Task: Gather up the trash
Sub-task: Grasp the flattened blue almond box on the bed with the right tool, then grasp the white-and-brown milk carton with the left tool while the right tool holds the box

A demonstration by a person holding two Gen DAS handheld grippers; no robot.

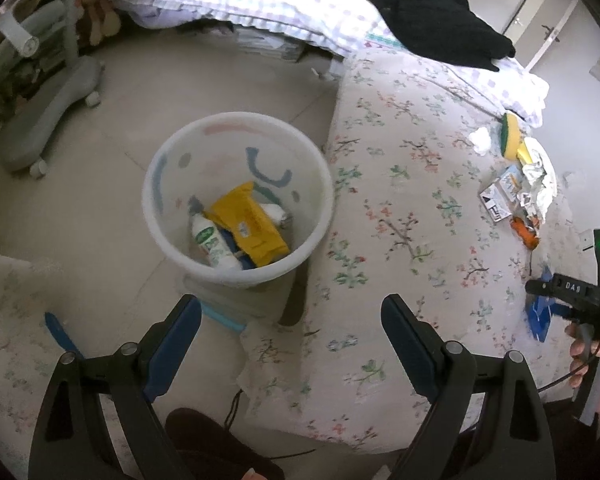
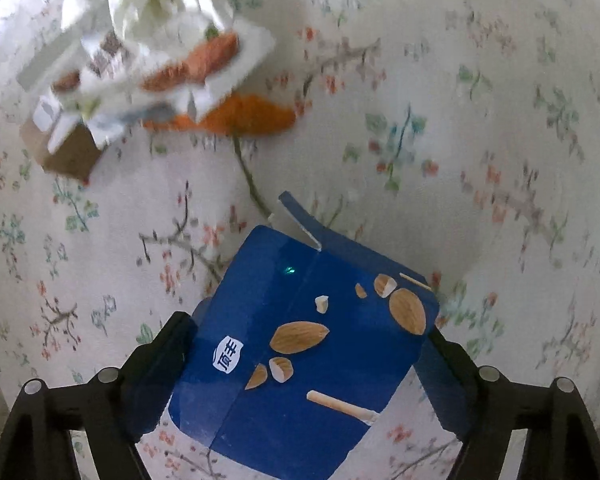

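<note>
Floral-printed bedding (image 2: 480,128) fills the right wrist view; right gripper (image 2: 308,364) fingers flank a flattened blue carton (image 2: 300,340) at lower centre, whether pressing it cannot be told; crumpled wrappers (image 2: 148,60) lie upper left; left gripper (image 1: 292,344) fingers stand wide apart, holding nothing, below a white bin (image 1: 236,196) at centre containing a yellow packet (image 1: 252,224).

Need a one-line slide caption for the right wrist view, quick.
Right gripper pointing down over the flowered bedspread, jaws straddling a flattened blue almond box, more litter beyond.
</note>
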